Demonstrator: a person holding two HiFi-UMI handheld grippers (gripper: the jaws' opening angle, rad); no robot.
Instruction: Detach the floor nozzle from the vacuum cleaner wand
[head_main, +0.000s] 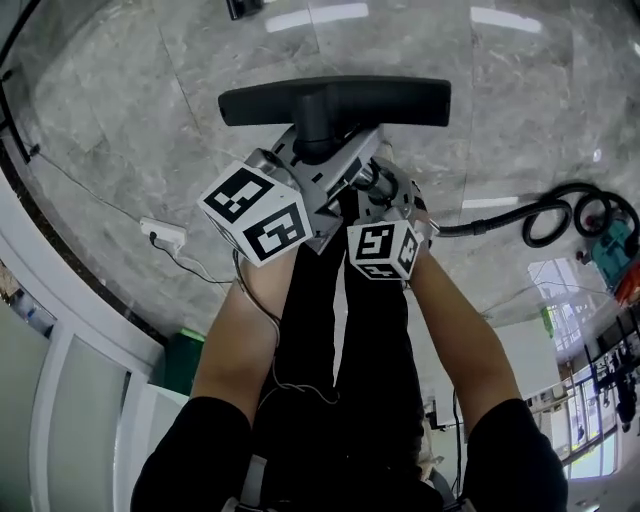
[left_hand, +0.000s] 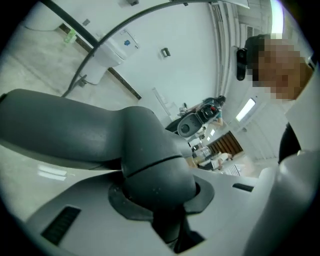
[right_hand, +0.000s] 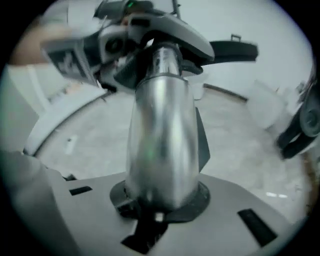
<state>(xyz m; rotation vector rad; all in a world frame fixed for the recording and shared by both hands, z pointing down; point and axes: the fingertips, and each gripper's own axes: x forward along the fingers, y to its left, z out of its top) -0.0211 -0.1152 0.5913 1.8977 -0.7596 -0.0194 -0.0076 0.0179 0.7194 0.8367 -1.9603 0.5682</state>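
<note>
The black floor nozzle (head_main: 340, 100) lies crosswise on the grey stone floor at the top of the head view. Its dark grey neck (left_hand: 150, 150) fills the left gripper view, seated between the jaws of my left gripper (left_hand: 160, 200), which is shut on it. The silver wand (right_hand: 160, 130) runs up from between the jaws of my right gripper (right_hand: 160, 202), which is shut on it just behind the neck. In the head view the left gripper (head_main: 312, 155) and right gripper (head_main: 385, 192) sit side by side on the joint, marker cubes toward me.
A black hose (head_main: 560, 215) coils on the floor at right, leading to a teal machine (head_main: 615, 245). A white power strip (head_main: 165, 235) with its cable lies at left, near a green bin (head_main: 185, 360). My legs (head_main: 340, 380) stand directly behind the wand.
</note>
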